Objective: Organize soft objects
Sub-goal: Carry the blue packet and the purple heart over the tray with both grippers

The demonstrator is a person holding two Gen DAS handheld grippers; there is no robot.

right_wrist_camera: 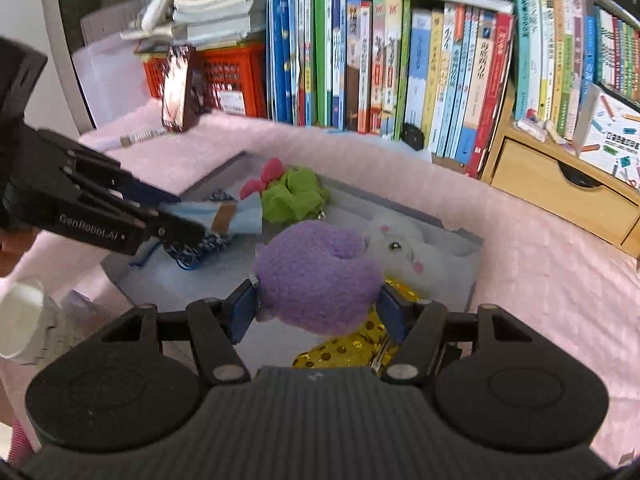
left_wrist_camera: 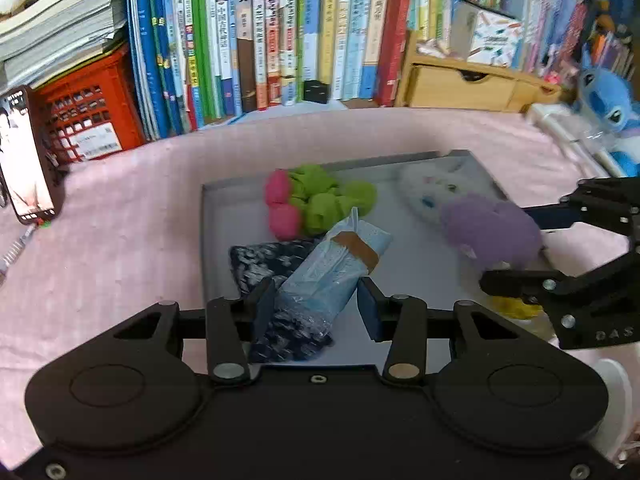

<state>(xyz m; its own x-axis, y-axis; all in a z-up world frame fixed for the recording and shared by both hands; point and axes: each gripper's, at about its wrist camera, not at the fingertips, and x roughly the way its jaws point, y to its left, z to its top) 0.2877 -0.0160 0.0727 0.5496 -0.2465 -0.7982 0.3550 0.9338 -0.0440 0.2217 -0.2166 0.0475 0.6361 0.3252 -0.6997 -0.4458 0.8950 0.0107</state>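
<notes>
A grey tray (left_wrist_camera: pixel 436 276) lies on the pink cloth. In it are a green and pink scrunchie (left_wrist_camera: pixel 316 200), a white plush (left_wrist_camera: pixel 428 194), a dark blue patterned cloth (left_wrist_camera: pixel 264 260) and a light blue packet with brown tape (left_wrist_camera: pixel 332 272). My left gripper (left_wrist_camera: pixel 316 308) is open, its jaws on either side of the blue packet's near end. My right gripper (right_wrist_camera: pixel 318 306) is shut on a purple plush (right_wrist_camera: pixel 316 272) and holds it over the tray's right part, above a yellow sequined item (right_wrist_camera: pixel 352 348). The right gripper (left_wrist_camera: pixel 560 248) also shows in the left wrist view.
A row of books (left_wrist_camera: pixel 280 32), a red crate (left_wrist_camera: pixel 84 108), a wooden drawer box (left_wrist_camera: pixel 464 84) and a blue plush toy (left_wrist_camera: pixel 604 100) stand behind the tray. A phone (left_wrist_camera: pixel 24 156) leans at the left. A white cup (right_wrist_camera: pixel 20 320) lies near the tray's left corner.
</notes>
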